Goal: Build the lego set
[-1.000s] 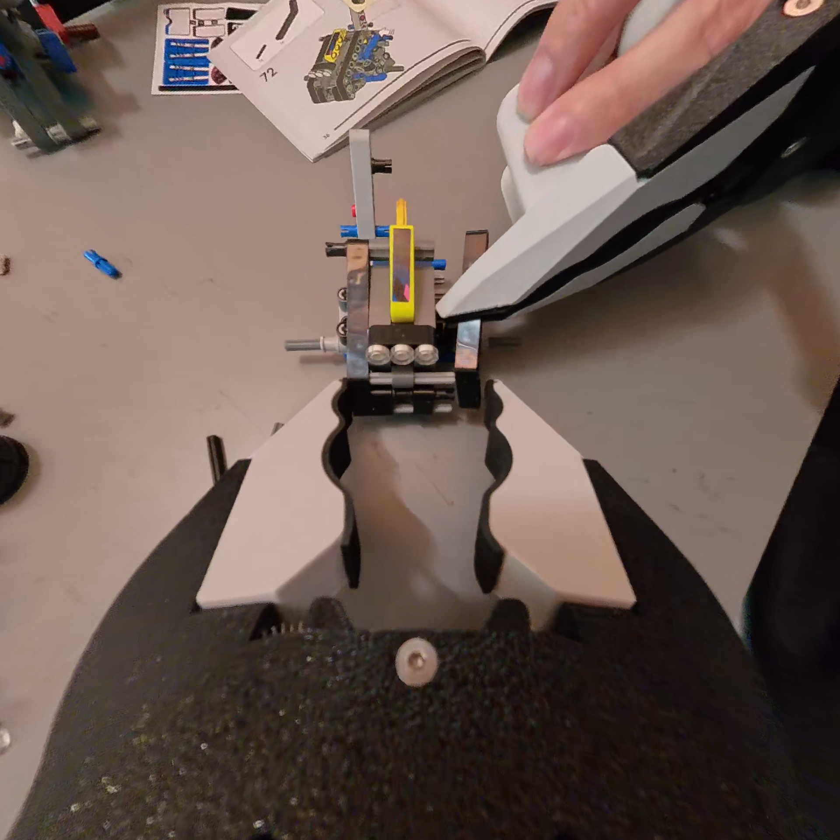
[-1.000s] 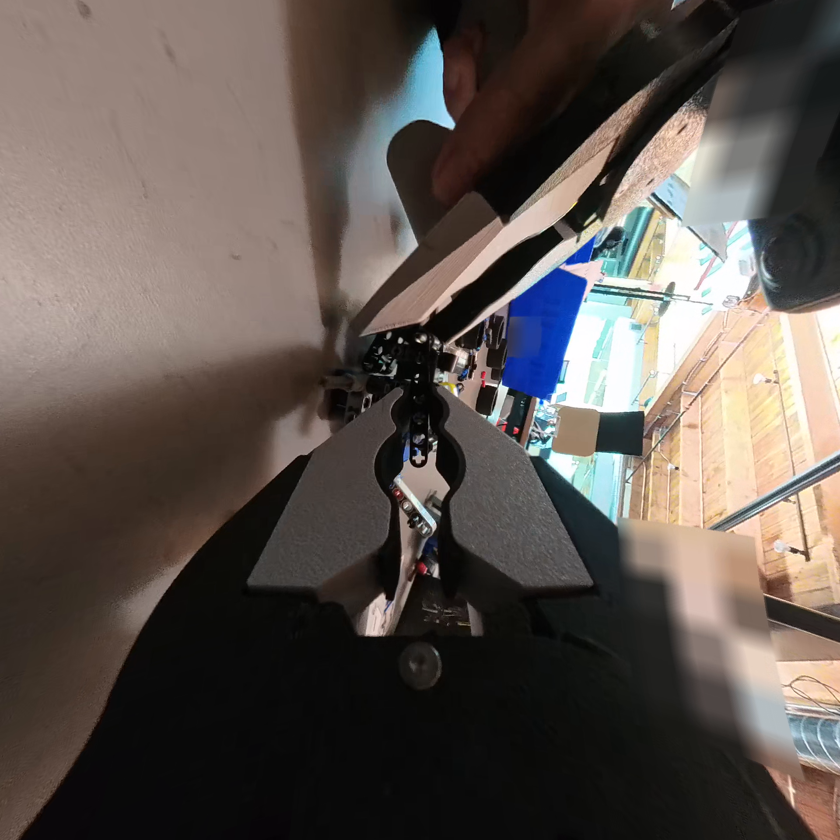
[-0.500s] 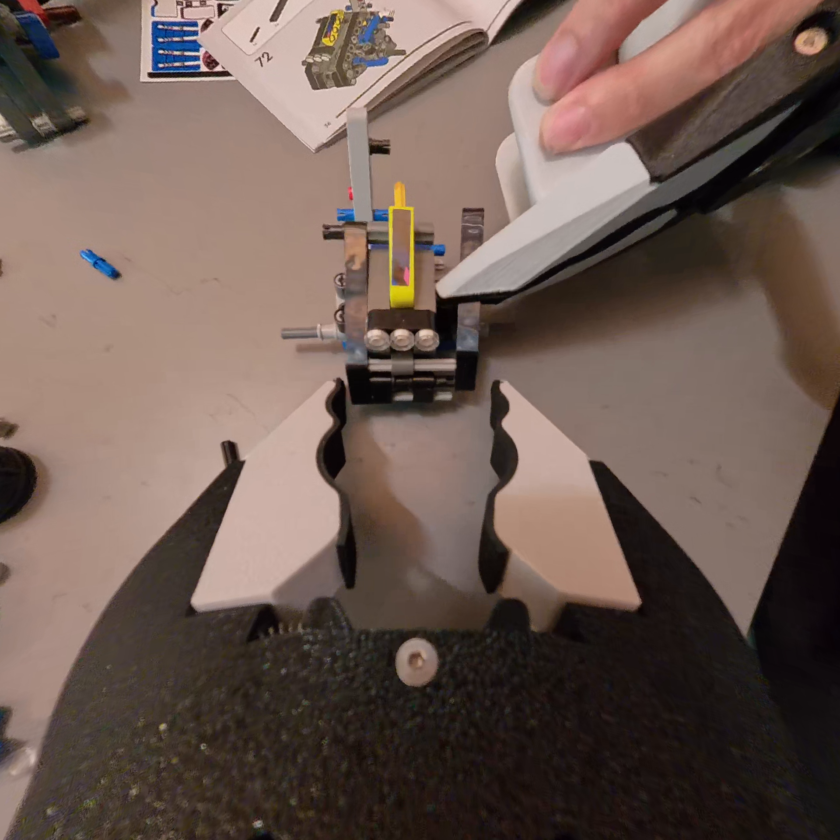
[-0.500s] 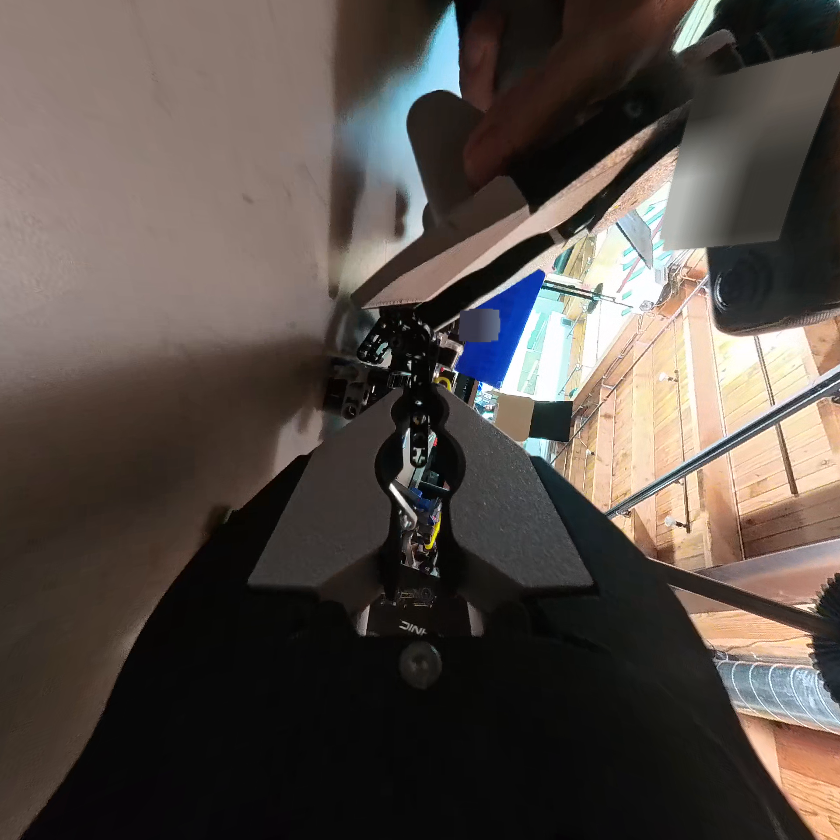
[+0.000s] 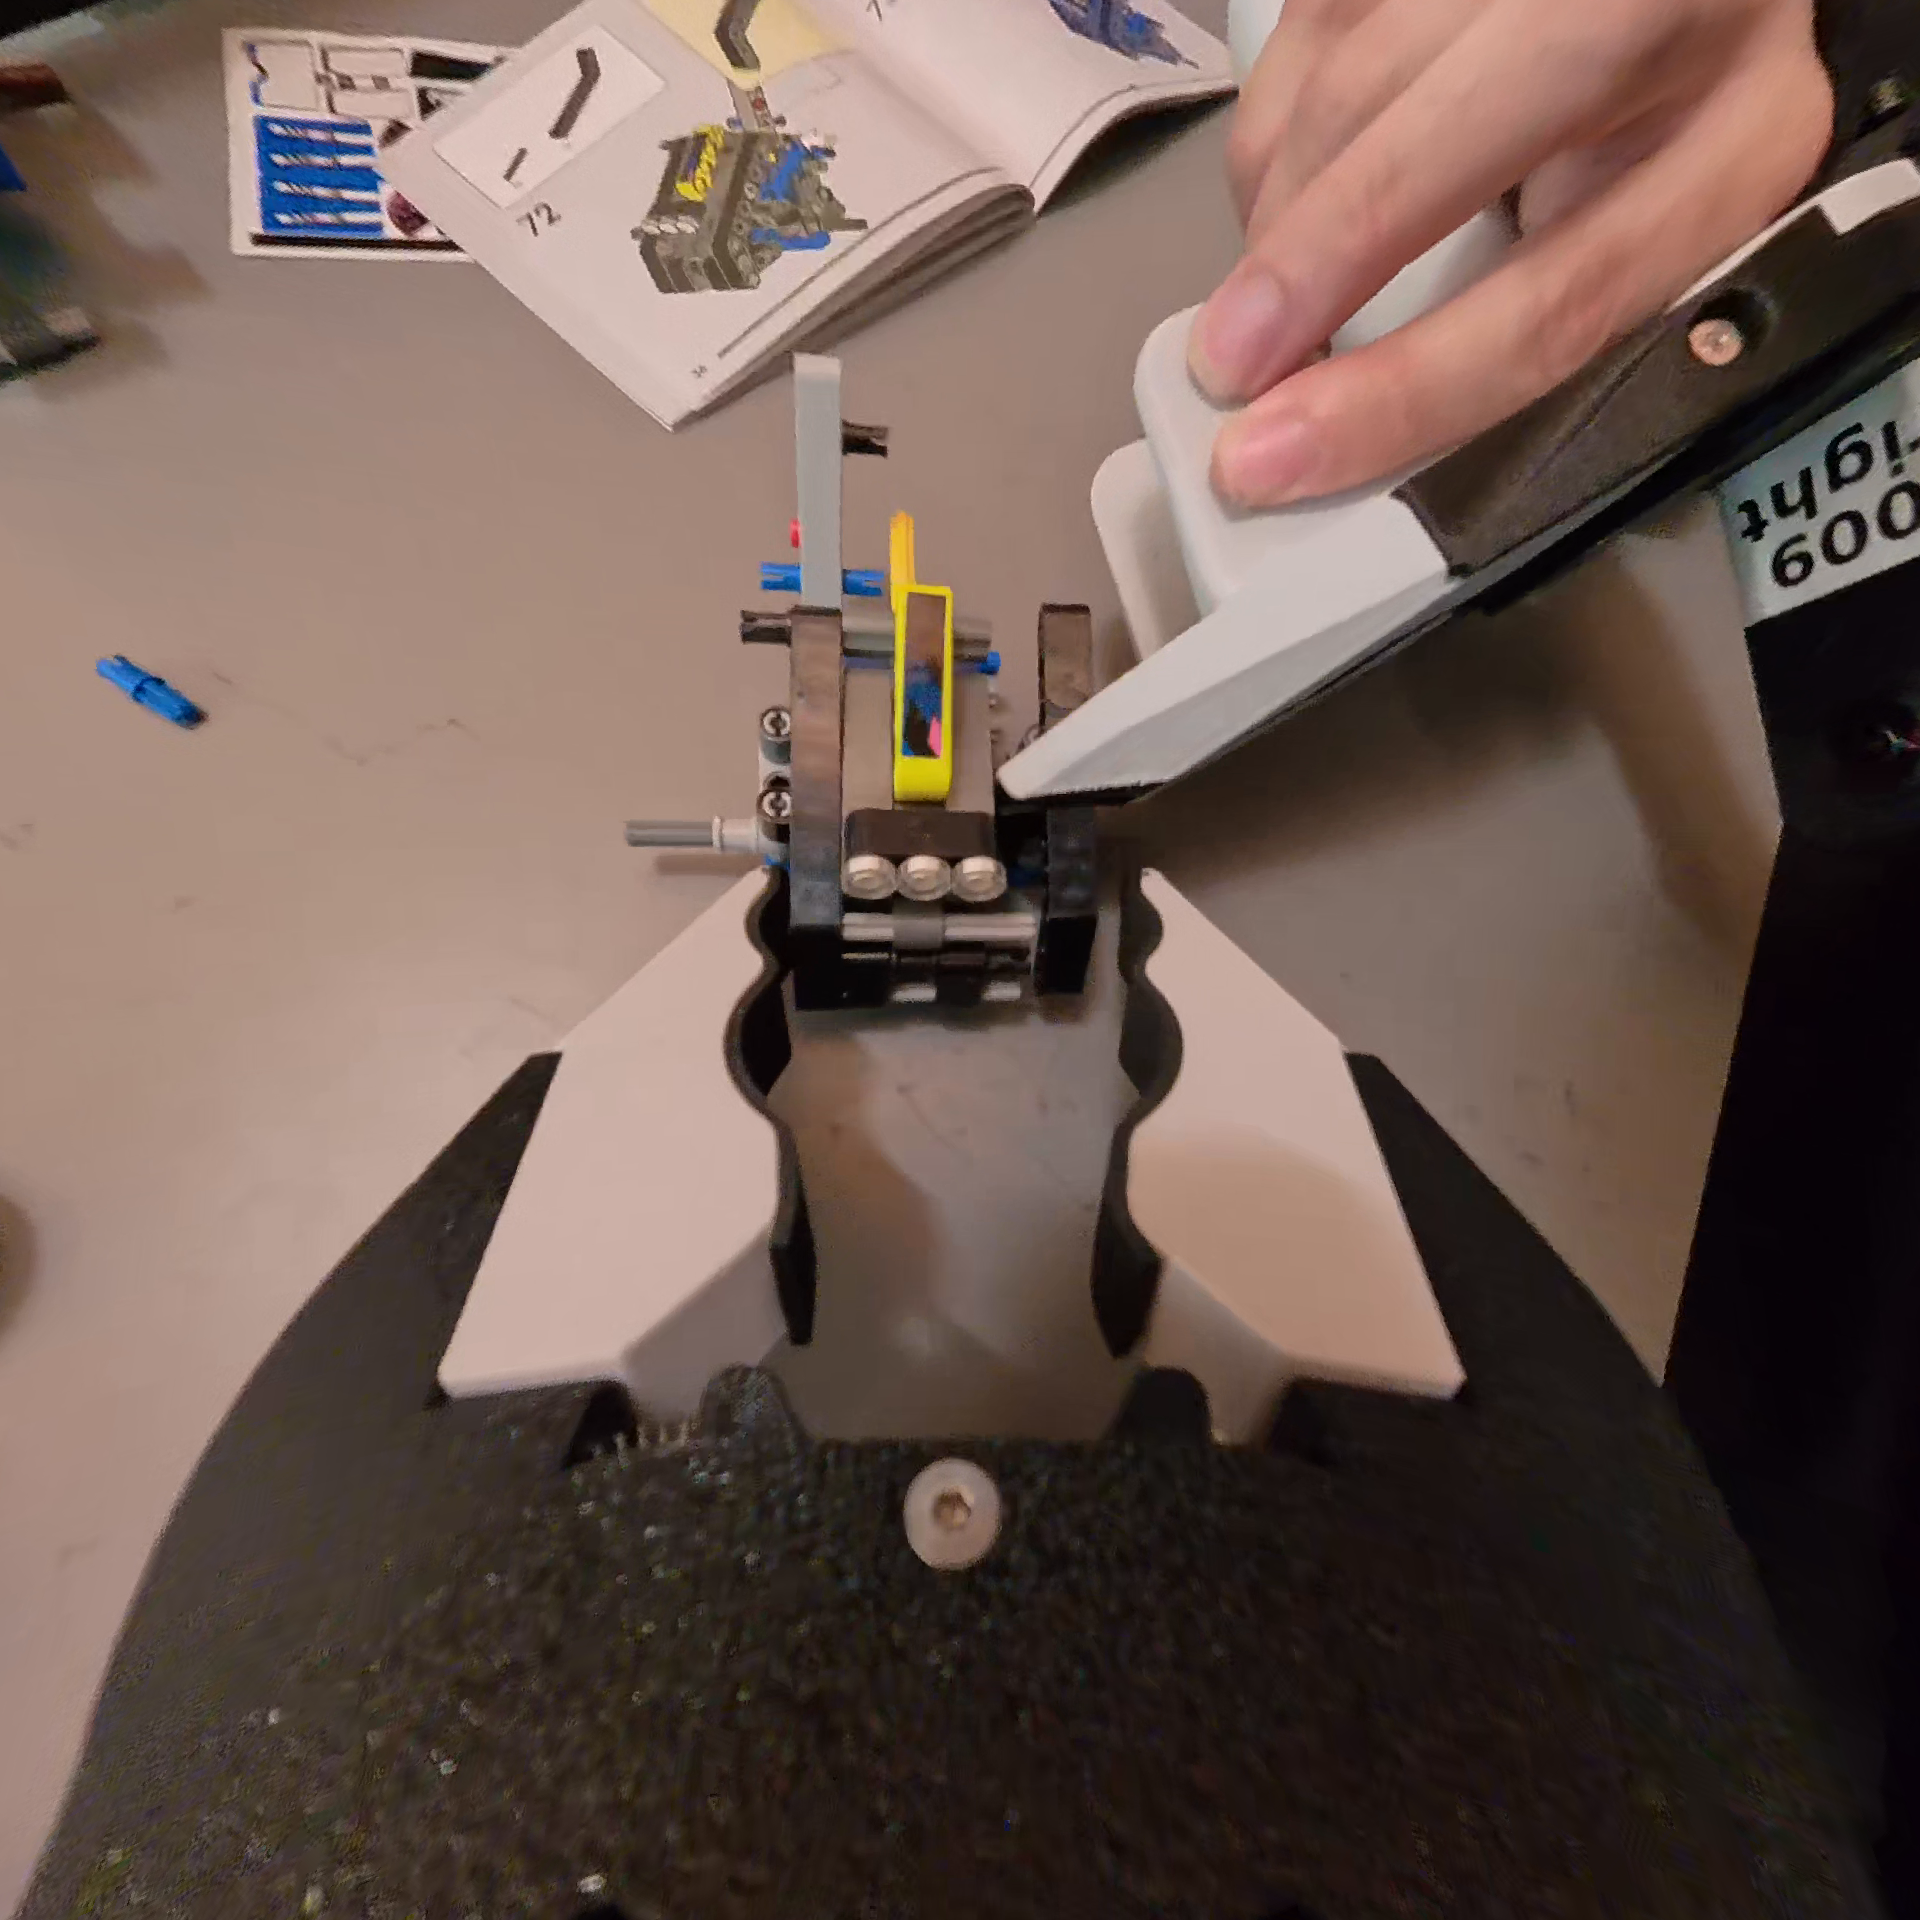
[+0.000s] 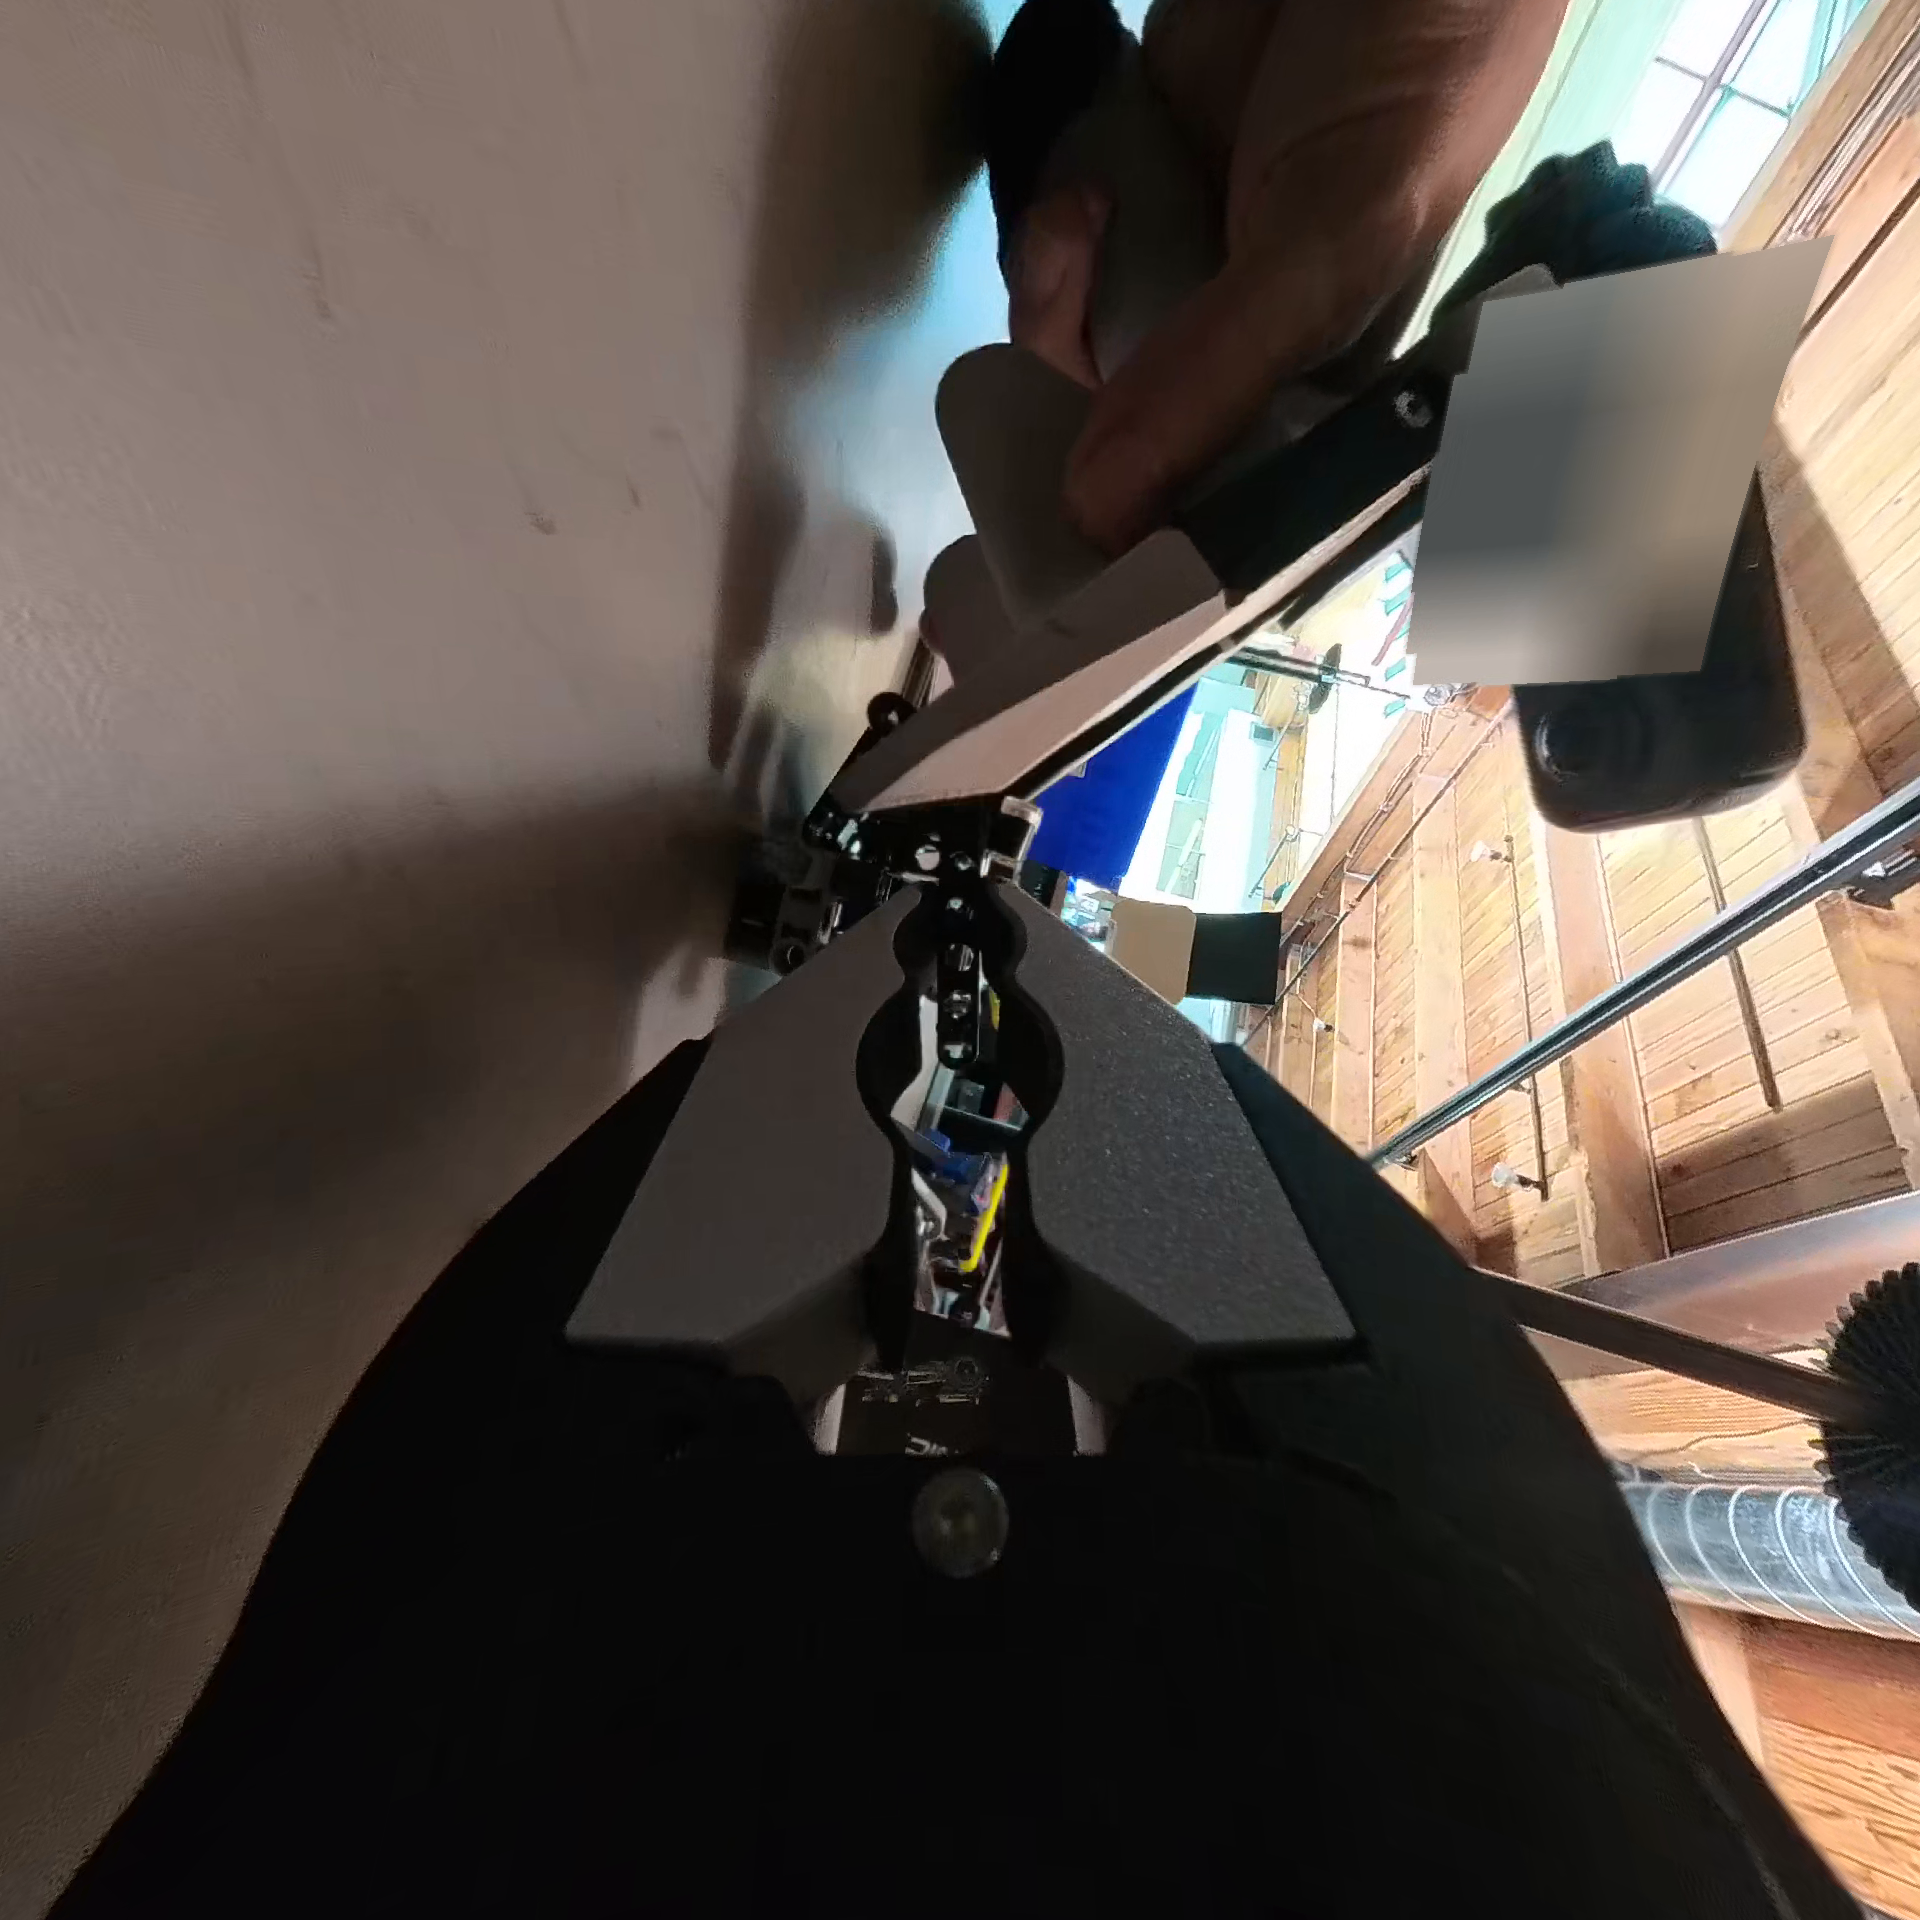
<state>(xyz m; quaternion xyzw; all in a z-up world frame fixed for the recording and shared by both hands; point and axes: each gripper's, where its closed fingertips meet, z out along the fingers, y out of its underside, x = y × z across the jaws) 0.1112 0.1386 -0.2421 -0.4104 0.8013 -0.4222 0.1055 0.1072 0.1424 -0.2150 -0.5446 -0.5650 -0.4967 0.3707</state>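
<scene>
A small brick model (image 5: 914, 821) stands on the grey bench (image 5: 364, 935), built mostly of black and grey beams. A yellow beam (image 5: 921, 707) lies along its top, three silver round studs (image 5: 923, 878) sit at its near end, and a tall grey beam (image 5: 818, 478) rises upright at its far left. Its near end sits between the open fingers of the left claw (image 5: 940, 935). The right claw (image 6: 961, 935) grips a black beam (image 6: 961, 997) on its right side.

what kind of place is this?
Likely a workshop or hobby bench in a timber-walled hall: an open instruction booklet, a half-built brick model on a grey table, wooden plank walls.
</scene>
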